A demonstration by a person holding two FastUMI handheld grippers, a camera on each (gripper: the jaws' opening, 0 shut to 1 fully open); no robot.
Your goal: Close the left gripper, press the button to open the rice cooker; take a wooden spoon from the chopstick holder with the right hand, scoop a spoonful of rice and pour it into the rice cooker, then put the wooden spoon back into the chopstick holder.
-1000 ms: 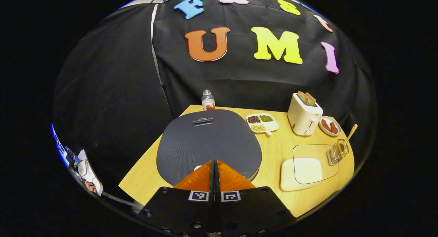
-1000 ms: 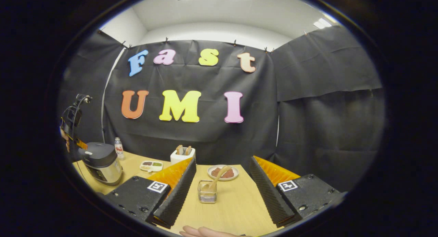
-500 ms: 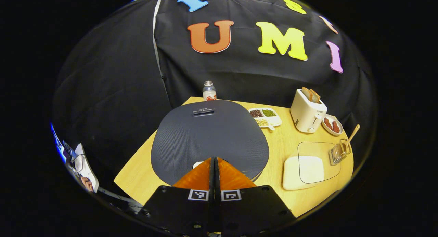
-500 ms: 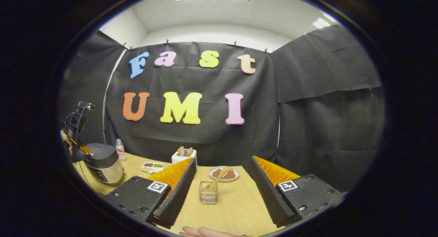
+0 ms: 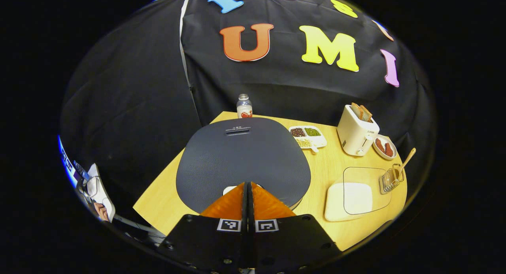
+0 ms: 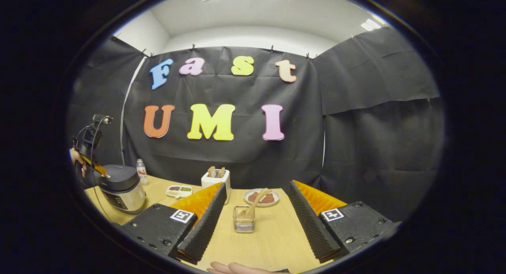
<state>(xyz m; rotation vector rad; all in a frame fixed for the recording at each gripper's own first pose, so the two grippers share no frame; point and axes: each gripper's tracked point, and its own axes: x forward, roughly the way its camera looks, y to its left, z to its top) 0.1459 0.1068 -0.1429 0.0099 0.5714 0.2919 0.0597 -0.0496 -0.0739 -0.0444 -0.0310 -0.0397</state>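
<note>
Unreadable marking on rice cooker (image 5: 243,159) lid

The left gripper (image 5: 247,184) is sitting with both orange fingers pressed flat together, no gap at all, pointing down and forward. In the right gripper view it's showing far off to the left, held in a hand (image 6: 77,160). The right gripper (image 6: 256,195) is hanging level with its fingers spread wide, gripping nothing.

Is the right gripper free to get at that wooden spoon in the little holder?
Probably yes. The right gripper is open, and the wooden spoon in the chopstick holder stands between its spread fingers' line, with bare table and nothing in between.
</note>
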